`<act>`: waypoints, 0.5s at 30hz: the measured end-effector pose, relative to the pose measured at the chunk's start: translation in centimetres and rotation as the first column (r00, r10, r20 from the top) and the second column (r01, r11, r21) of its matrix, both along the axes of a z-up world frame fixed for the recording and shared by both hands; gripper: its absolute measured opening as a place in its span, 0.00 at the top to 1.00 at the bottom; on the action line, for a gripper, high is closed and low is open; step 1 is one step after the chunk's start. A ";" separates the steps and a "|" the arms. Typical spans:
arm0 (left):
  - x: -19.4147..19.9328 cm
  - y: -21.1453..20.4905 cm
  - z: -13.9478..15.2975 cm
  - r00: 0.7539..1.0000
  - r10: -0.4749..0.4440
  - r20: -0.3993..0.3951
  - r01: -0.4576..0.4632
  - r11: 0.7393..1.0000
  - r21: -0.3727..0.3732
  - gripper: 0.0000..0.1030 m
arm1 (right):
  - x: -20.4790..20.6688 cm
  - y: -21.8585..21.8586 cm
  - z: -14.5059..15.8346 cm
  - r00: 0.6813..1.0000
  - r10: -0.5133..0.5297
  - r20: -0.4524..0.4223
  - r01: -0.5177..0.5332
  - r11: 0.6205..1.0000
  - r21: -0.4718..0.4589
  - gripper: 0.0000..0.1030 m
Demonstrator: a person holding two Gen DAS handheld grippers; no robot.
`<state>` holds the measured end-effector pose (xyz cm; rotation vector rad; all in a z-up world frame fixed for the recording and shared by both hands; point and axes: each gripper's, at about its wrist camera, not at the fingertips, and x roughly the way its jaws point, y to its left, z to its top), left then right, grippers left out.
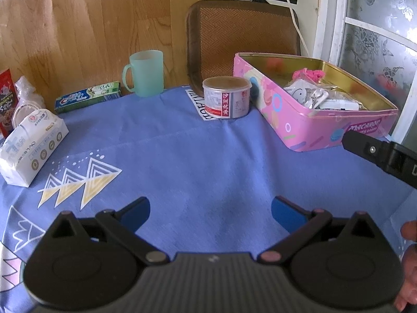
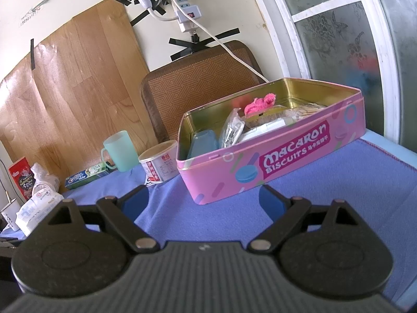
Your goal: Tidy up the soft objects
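A pink macaron biscuit tin (image 1: 307,122) (image 2: 286,161) stands open on the blue tablecloth (image 1: 198,161) at the right. Inside lie a pink knitted piece (image 1: 311,74) (image 2: 260,103), plastic packets (image 1: 310,95) (image 2: 232,130) and a blue cup (image 2: 204,140). A white tissue pack (image 1: 28,143) (image 2: 36,208) lies at the far left. My left gripper (image 1: 210,212) is open and empty above the cloth's middle. My right gripper (image 2: 203,203) is open and empty just in front of the tin; one of its fingers (image 1: 365,148) shows in the left wrist view.
A round tin can (image 1: 226,97) (image 2: 159,163), a mint green mug (image 1: 146,73) (image 2: 121,151) and a toothpaste box (image 1: 87,99) (image 2: 86,178) stand at the back. A red packet (image 1: 6,99) is far left. A brown woven chair back (image 1: 239,36) is behind the table.
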<state>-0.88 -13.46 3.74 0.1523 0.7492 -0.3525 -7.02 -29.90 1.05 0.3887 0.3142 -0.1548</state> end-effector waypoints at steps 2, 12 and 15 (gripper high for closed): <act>0.0 0.0 0.0 1.000 -0.001 0.000 0.001 1.000 0.000 0.00 | 0.0 0.0 0.0 1.000 0.000 -0.001 0.000 1.000 -0.001 0.09; 0.0 -0.2 -0.1 1.000 -0.006 -0.010 0.006 1.000 0.008 0.00 | 0.0 -0.1 -0.1 1.000 -0.003 -0.001 0.003 1.000 0.002 0.09; 0.0 -0.2 -0.1 1.000 -0.007 -0.011 0.007 1.000 0.007 0.00 | 0.0 0.0 0.0 1.000 -0.002 -0.001 0.002 1.000 0.000 0.09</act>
